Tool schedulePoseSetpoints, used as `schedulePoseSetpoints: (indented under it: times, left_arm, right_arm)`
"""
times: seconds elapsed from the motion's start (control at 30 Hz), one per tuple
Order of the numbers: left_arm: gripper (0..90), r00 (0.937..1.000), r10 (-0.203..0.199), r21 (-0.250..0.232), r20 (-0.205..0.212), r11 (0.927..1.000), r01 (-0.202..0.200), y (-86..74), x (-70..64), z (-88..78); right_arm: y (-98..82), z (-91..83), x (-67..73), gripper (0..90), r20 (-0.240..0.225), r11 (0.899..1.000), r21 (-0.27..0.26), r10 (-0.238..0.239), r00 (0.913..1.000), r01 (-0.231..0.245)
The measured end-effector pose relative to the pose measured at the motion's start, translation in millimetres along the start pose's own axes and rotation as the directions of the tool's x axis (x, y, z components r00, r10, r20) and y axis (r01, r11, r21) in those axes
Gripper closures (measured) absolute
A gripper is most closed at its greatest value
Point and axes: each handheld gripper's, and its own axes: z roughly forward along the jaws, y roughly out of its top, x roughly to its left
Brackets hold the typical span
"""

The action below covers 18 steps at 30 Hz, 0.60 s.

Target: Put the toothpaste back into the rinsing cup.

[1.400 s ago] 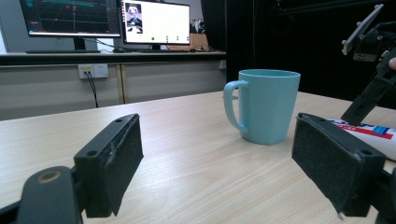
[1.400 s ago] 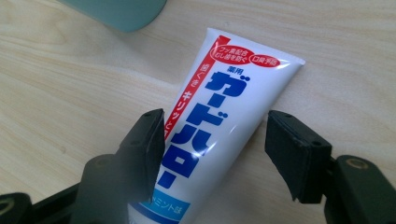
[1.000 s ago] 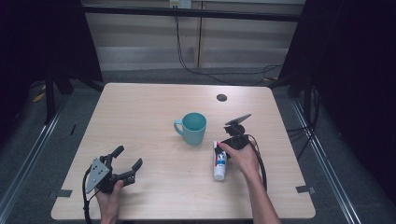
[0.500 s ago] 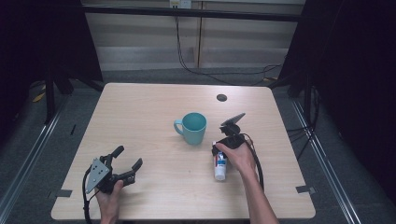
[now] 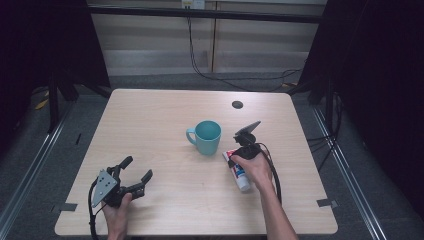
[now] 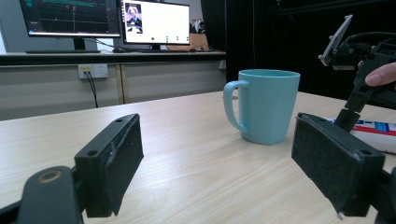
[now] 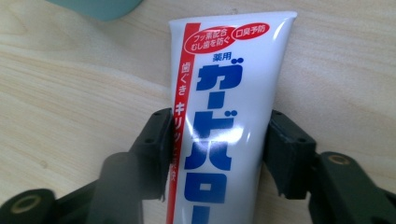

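Nearby, teal mug point(image 5: 208, 137) just beside gripped toothpaste tube point(image 7: 223, 121).

The left gripper point(image 5: 134, 176) was black, with a grey three-cornered plate on top that carried small dark screw holes, and a black cable looped from its rear. In the left gripper view its jaws were blocky black bars faced with rough dark padding, each with round bolt holes along the top edge and a brass-coloured pivot ring at the base. The right gripper point(image 7: 217, 149) was also black, with the same bolt holes, a brass ring at each pivot, a grey plate, and a thick black cable. Both forearms were bare, without sleeves.
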Motion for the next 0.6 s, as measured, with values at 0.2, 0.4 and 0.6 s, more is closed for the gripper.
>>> schedulePoseSetpoints:
  times: [0.2,0.4,0.6]
  left_arm:
    - [16.4,1.0000,-0.001,0.000,0.000,1.0000,0.001,0.0,0.0,0.0]
    - [16.4,1.0000,-0.001,0.000,0.000,1.0000,0.001,0.0,0.0,0.0]
    - [16.4,1.0000,-0.001,0.000,0.000,1.0000,0.001,0.0,0.0,0.0]
  right_arm:
    - [-0.6,-4.4,-3.1,63.1,-0.023,1.000,-0.002,0.010,0.9997,-0.010]
    - [0.3,-6.1,0.9,66.7,-0.006,1.000,0.006,-0.011,0.9999,0.011]
    - [0.3,-7.8,4.3,68.2,0.009,1.000,0.008,-0.029,0.9995,0.029]
